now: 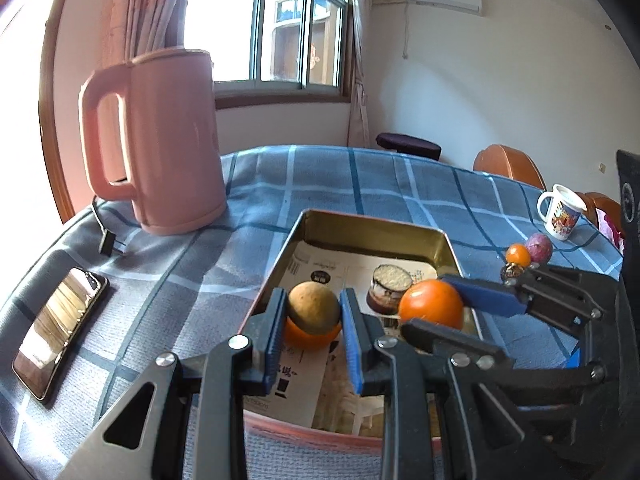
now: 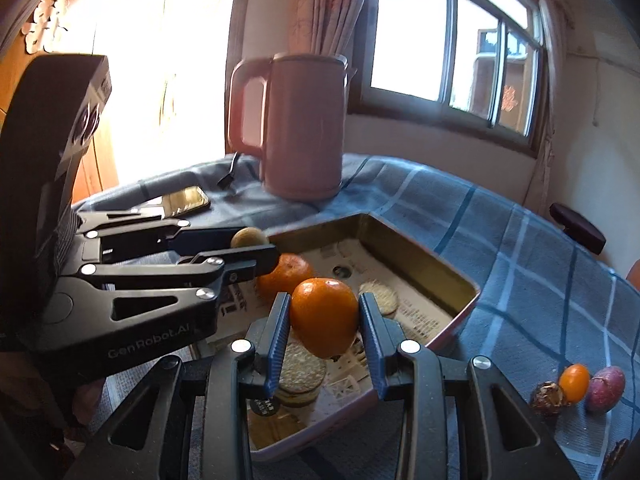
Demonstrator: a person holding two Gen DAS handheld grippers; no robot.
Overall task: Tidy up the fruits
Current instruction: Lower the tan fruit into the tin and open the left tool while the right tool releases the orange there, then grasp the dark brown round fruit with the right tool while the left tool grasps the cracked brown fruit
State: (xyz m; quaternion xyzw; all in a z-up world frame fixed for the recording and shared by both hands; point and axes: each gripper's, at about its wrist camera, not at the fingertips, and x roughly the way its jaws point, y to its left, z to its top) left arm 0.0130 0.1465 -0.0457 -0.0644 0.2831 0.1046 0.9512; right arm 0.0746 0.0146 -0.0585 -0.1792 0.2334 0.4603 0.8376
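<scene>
A rectangular metal tin [image 1: 372, 226] [image 2: 424, 256] lined with printed paper sits on the blue checked tablecloth. My left gripper [image 1: 314, 316] is shut on a brown round fruit [image 1: 314, 306] [image 2: 249, 237], held over the tin just above an orange [image 1: 310, 338] [image 2: 285, 272] lying inside. My right gripper [image 2: 324, 316] [image 1: 434, 308] is shut on a second orange [image 2: 324, 316] [image 1: 432, 304] over the tin. On the cloth to the right lie a small orange fruit [image 1: 518, 254] [image 2: 574, 381], a purple fruit [image 1: 539, 246] [image 2: 605, 387] and a dark brown fruit [image 2: 547, 399].
A pink jug [image 1: 168, 144] [image 2: 300, 124] stands at the back left with a black cable plug [image 1: 108, 245] beside it. A phone [image 1: 60, 330] [image 2: 184, 201] lies at the left. A printed white mug [image 1: 560, 218] stands at the right edge. Chairs stand beyond the table.
</scene>
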